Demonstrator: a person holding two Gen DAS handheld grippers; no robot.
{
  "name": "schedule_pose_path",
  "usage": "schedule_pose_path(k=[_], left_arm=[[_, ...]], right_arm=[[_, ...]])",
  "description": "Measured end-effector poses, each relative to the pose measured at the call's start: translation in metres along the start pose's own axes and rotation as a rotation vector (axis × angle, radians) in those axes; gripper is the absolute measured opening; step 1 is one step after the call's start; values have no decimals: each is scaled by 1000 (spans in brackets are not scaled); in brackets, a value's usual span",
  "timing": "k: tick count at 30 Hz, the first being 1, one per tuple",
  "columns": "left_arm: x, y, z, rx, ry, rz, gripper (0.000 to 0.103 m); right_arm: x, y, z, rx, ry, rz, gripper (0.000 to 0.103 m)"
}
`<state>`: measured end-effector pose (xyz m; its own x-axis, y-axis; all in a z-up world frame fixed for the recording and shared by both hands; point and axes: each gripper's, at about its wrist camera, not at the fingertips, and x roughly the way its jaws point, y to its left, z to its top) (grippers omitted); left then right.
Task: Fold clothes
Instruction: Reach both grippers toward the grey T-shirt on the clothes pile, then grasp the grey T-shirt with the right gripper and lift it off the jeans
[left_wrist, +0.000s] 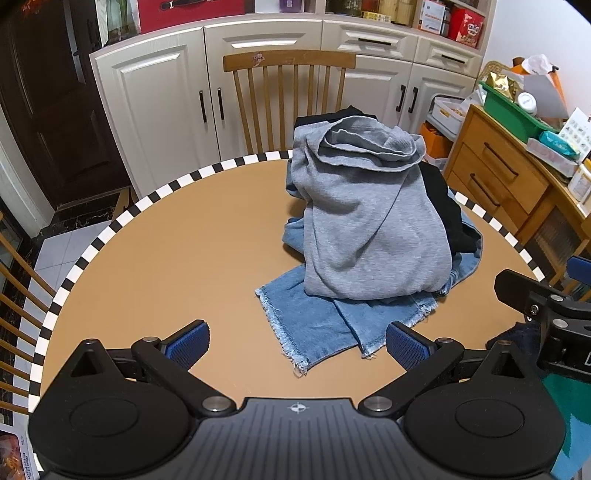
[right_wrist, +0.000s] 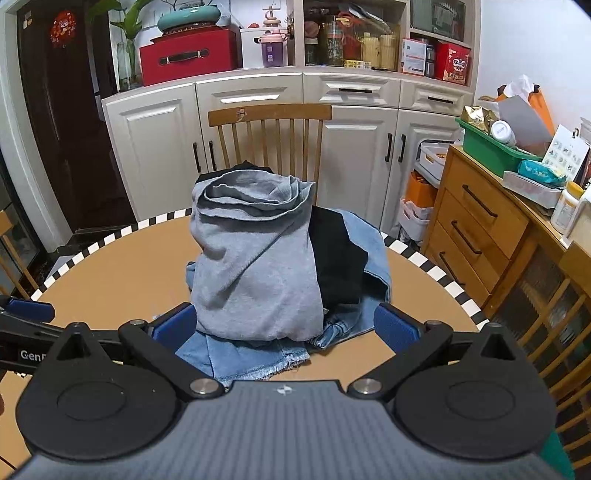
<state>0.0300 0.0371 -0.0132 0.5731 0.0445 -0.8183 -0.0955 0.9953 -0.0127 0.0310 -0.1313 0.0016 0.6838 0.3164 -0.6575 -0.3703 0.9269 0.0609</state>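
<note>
A pile of clothes sits on the round brown table (left_wrist: 184, 243). On top lies a crumpled grey sweatshirt (left_wrist: 365, 221) (right_wrist: 255, 273). Under it are frayed blue jeans (left_wrist: 317, 325) (right_wrist: 251, 362) and a black garment (left_wrist: 447, 206) (right_wrist: 340, 258). My left gripper (left_wrist: 297, 345) stands open above the table's near side, with the jeans' hem between and just beyond its blue pads (left_wrist: 188, 345). My right gripper (right_wrist: 284, 326) is open too, its pads (right_wrist: 395, 326) on either side of the pile's near edge, touching nothing that I can see. The right gripper's body shows at the left view's right edge.
A wooden chair (left_wrist: 288, 99) stands behind the table, white cabinets (left_wrist: 155, 110) behind it. A wooden dresser (right_wrist: 480, 229) with a green bin (right_wrist: 487, 147) is at right. More chairs flank the table. The table's left half (right_wrist: 110, 273) is bare, with a checkered rim.
</note>
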Motion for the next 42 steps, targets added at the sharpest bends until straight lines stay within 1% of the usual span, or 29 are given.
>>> schedule_pose_path(k=[8,13,15,16,17,18,20,21,23,24,25,26,29,32,33,35,37,39,40,41,42], left_arm=[[10,2,3,-3,10,0,103],[19,5,6,-8,21,2,103],[22,6,7,-14,25,3,103],[24,7,8,-17,27,4,103],[25,8,8,-21,27,4,103],[27,10,8,-24,29,5,103],[29,13,8,-31,29,5,103],[30,15,9,-35,28,5,103],[32,17,10,-39,21,3,103],[34,18,12,-44,17,2,103],[35,18,13,-48,13,2,103],[36,19,15,-52,9,1,103],[41,19,19,-51,-1,-17,103],[47,18,22,-48,9,-30,103],[49,18,22,-51,11,-37,103],[52,18,21,-57,13,-46,103],[54,19,20,-57,12,-50,103],[56,19,19,-55,16,-52,103],[56,19,18,-53,19,-52,103],[57,19,18,-51,21,-51,103],[57,20,17,-49,22,-50,103]], right_arm=[[13,2,4,-19,4,3,103],[27,7,7,-73,-42,17,102],[37,9,11,-105,-62,15,93],[43,8,13,-102,-69,19,85],[49,7,16,-95,-75,26,82],[56,5,20,-89,-71,43,81],[71,3,28,-85,-53,72,72],[77,3,32,-90,-47,72,71],[92,6,41,-122,-43,53,58],[100,7,45,-134,-39,44,57],[109,8,50,-134,-25,46,51],[119,8,55,-128,-8,52,48],[144,7,71,-82,28,77,49],[168,5,87,-7,56,71,49],[176,3,93,27,65,59,50],[190,-4,101,116,89,35,59],[203,-15,107,224,113,36,59],[215,-26,108,339,152,88,44],[218,-28,108,361,159,119,19],[219,-28,107,370,160,147,10],[220,-28,106,380,160,176,9]])
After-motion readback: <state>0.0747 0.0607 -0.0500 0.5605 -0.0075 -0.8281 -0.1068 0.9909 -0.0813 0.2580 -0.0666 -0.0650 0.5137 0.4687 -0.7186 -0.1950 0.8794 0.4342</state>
